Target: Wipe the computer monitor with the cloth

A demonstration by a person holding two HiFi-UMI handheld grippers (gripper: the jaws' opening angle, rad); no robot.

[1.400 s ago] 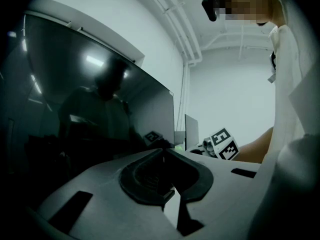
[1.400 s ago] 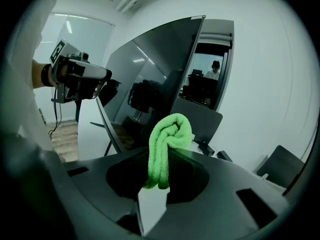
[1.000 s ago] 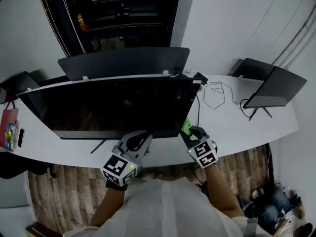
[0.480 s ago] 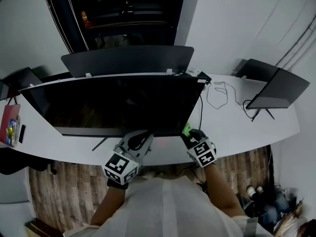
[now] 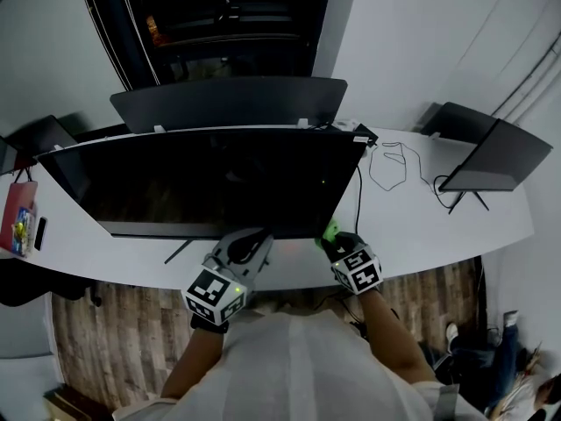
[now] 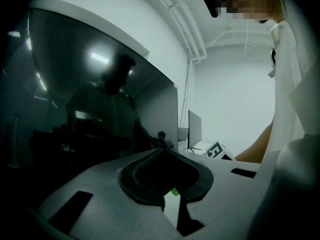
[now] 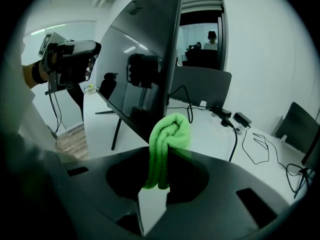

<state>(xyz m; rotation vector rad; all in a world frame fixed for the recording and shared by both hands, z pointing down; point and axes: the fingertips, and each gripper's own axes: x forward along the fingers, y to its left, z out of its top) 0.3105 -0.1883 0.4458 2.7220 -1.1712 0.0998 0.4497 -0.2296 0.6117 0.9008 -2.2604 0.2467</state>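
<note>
The wide dark monitor (image 5: 210, 182) stands across the middle of the white desk (image 5: 438, 226). My right gripper (image 5: 337, 242) is just below the monitor's lower right corner, shut on a folded bright green cloth (image 5: 331, 231). In the right gripper view the cloth (image 7: 169, 136) sticks up from the jaws of my right gripper (image 7: 159, 180), close to the monitor (image 7: 145, 59) edge. My left gripper (image 5: 250, 246) hangs below the monitor's bottom edge near the middle, shut and holding nothing. The left gripper view has my left gripper (image 6: 162, 154) beside the glossy screen (image 6: 90, 99).
A second monitor (image 5: 228, 103) stands back to back behind the first. A smaller screen (image 5: 495, 160) is at the desk's right end, with loose cables (image 5: 386, 169) between. A red item (image 5: 17, 217) lies at the far left. The desk's front edge is right under both grippers.
The right gripper with the cloth has edged slightly left and up toward the monitor's lower right corner. The left gripper has hardly moved.
</note>
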